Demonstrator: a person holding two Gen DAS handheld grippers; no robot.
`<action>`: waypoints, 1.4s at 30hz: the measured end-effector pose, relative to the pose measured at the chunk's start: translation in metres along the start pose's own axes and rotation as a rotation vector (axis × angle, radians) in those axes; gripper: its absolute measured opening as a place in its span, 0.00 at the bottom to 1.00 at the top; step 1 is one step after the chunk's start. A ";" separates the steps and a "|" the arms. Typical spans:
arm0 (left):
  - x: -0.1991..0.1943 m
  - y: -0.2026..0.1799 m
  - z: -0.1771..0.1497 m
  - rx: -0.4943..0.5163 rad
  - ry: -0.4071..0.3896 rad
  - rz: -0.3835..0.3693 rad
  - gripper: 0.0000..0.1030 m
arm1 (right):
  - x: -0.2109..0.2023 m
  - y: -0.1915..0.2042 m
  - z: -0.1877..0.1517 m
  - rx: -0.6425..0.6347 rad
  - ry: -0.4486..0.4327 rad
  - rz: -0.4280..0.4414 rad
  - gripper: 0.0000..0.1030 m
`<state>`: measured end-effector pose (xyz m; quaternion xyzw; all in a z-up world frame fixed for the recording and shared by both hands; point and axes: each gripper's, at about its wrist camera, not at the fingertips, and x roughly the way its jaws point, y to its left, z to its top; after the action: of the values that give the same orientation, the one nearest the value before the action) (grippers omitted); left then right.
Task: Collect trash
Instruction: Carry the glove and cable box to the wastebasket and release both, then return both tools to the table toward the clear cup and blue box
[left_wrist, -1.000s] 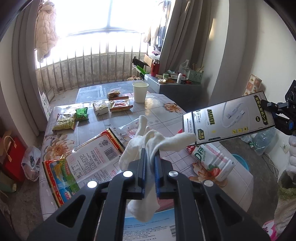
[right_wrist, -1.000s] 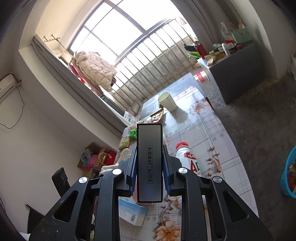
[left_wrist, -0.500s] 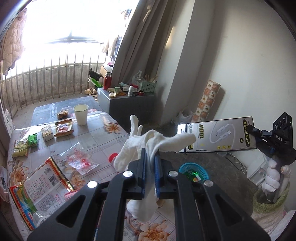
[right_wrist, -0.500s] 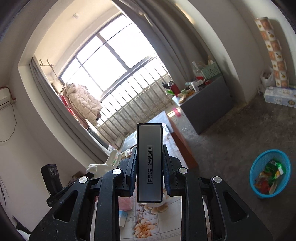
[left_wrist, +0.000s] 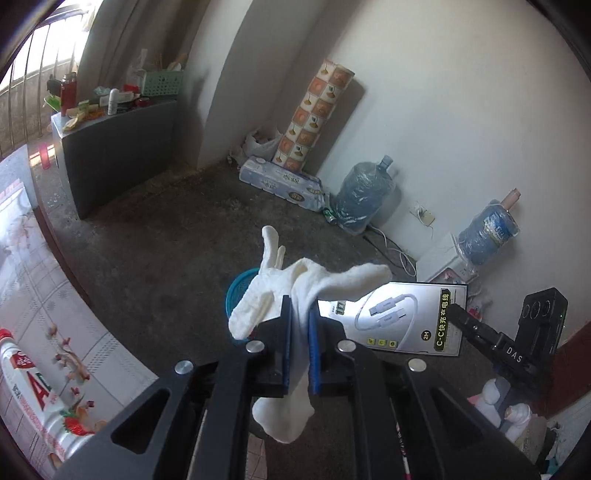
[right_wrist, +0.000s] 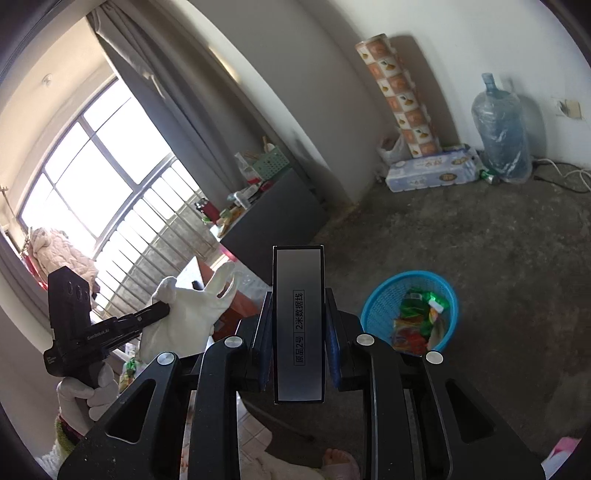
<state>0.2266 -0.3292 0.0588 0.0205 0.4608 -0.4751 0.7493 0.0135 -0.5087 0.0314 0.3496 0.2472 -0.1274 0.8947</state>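
You have swung both hands away from the surface since the earlier frames, and the littered tabletop has given way to bare floor with the blue basket (right_wrist: 410, 312) ahead. Nearest you, the left gripper (left_wrist: 300, 334) is pinched shut on the white glove (left_wrist: 295, 291); it is soft and light, gripped at its middle, so its fingers stick up and forward while the cuff droops below the jaws and will flop as you move. The right gripper (right_wrist: 298, 321) is clamped on the cable box (right_wrist: 298, 325), a stiff, light, smooth carton held across its narrow sides, its long axis running straight forward along the fingers. Beyond, the basket sits on the floor, already holding wrappers, just right of the box's far end.
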 end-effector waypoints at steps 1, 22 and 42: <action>0.027 -0.002 0.004 0.002 0.054 -0.006 0.08 | 0.005 -0.013 -0.003 0.018 0.009 -0.022 0.22; 0.312 0.045 0.037 -0.128 0.391 0.183 0.58 | 0.250 -0.198 -0.052 0.361 0.354 -0.234 0.64; 0.039 0.044 0.007 0.028 0.150 0.110 0.65 | 0.115 -0.109 -0.052 0.141 0.163 -0.130 0.69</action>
<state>0.2682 -0.3350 0.0169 0.0920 0.5072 -0.4367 0.7373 0.0491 -0.5579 -0.1241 0.4038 0.3317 -0.1734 0.8348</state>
